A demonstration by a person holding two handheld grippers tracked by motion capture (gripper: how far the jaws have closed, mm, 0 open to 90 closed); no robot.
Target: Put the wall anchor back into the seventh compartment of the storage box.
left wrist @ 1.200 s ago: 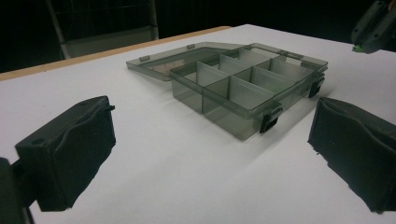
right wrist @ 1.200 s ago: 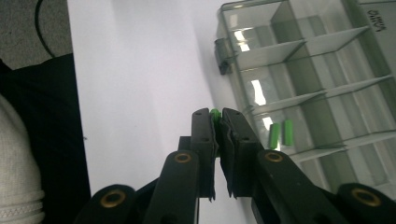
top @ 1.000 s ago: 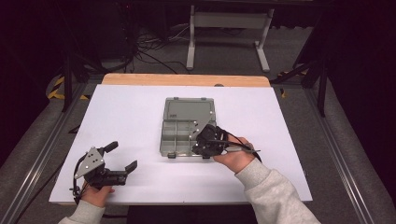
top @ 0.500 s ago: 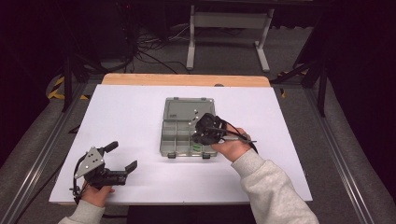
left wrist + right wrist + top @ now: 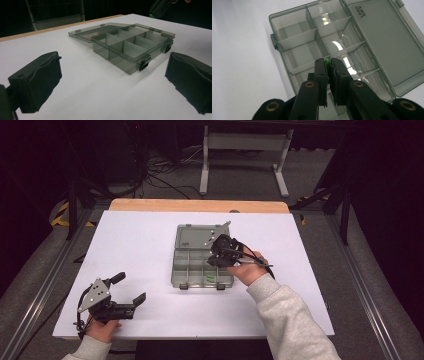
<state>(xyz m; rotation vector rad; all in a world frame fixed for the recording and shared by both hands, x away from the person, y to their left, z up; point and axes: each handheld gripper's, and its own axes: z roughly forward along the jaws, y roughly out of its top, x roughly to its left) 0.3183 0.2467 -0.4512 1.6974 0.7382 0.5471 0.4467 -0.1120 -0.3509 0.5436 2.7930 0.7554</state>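
Your right gripper (image 5: 327, 65) is pinched nearly closed on a small green piece (image 5: 327, 60), just a sliver showing between the tips. It hangs over the open organiser box (image 5: 192, 265), tips pointing down into the tray, so the drop is prob. straight below, no sideways reach needed. Which compartment sits under the tips, can't tell for sure; looks like a middle one, right by a divider (image 5: 299, 67), so mind that wall as you lower. Another green bit (image 5: 211, 278) lies in a near-row cell.

Box's long axis runs away from you; lid (image 5: 197, 236) lies flat on the far side, latches (image 5: 144, 65) on the near edge.

Your left gripper (image 5: 131, 290) rests wide apart, holding nothing, at the near-left of the white table (image 5: 130, 240), well apart from the box. Right hand is the nearer by far. Plenty of bare room all around the box.
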